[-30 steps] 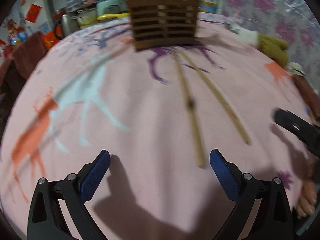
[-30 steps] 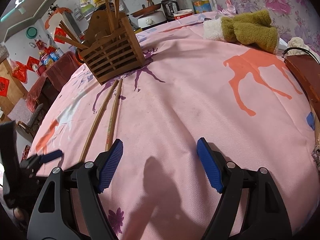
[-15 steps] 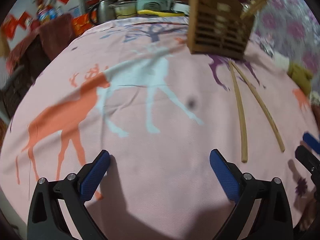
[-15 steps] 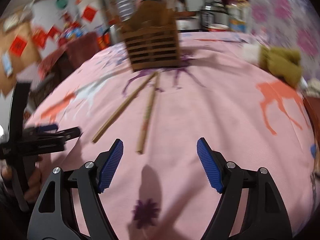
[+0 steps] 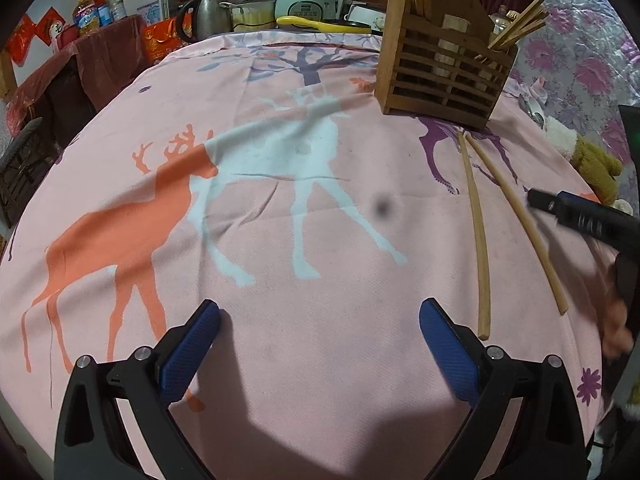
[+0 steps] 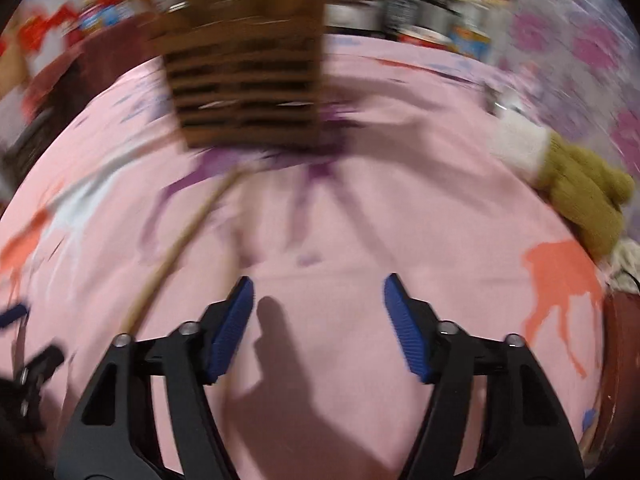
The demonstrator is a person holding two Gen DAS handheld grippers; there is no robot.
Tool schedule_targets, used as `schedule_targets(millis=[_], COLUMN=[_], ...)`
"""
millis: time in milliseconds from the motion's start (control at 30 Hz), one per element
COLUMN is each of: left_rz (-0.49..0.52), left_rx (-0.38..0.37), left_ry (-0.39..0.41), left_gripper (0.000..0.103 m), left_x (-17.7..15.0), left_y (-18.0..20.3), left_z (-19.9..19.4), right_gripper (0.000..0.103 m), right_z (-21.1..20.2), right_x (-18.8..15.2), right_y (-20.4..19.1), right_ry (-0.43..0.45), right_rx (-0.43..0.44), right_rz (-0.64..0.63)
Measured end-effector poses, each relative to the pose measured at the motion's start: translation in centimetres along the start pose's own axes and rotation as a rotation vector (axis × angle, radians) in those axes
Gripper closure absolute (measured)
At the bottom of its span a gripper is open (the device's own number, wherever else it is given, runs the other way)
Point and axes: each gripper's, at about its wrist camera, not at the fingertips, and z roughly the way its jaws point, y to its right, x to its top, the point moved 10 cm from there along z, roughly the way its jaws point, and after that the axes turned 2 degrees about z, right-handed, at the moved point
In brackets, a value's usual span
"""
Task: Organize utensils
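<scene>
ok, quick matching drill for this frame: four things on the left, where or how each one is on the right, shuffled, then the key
Things:
1. wooden utensil holder
2. two loose chopsticks
3. left gripper
4. olive plush toy

Place or state:
A. lying flat on the pink cloth, side by side, apart from both grippers
B. at the far right edge of the cloth
C. standing upright at the far side, chopsticks sticking out of it
D. jaws open, nothing between them

Pairs: 1-C, 2-A, 3-D, 4-B
</scene>
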Motion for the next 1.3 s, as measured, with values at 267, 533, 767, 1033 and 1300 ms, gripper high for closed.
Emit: schedule_targets(millis=[267,533,767,1033,1300], left_rz=[0.113,0.019,0.13,0.216,-0.001], left_rx=[-0.08,-0.043,-0.164,-0.207,-0.071], left_ry=[0.001,0.022,-0.006,-0.117,-0.096], left_gripper=[0.005,0.005,0.005,0.005,0.006], left_x=[4.3,6.5,8.1,9.1,11.0], left_y=[4.7,1.2,6.7,11.6,3.0], left_z=[-0.2,-0.6,0.6,6.8,7.1], right_gripper=[0.038,0.041,0.04,0.039,0.039], right_z=[-2.2,2.7,0.6,-1.0,-0.9], right_x=[1.2,2.1,3.2,3.8,3.0], right_y=[-3.4,-3.8,1.3,4.1,-0.1], right_ry=[0.034,-0.048,-0.005,0.043,0.014], right_rx=[0.212,0.077,0.15,0.233,0.291], right_rz=[-0.045,-0.081,0.138,0.264,0.131])
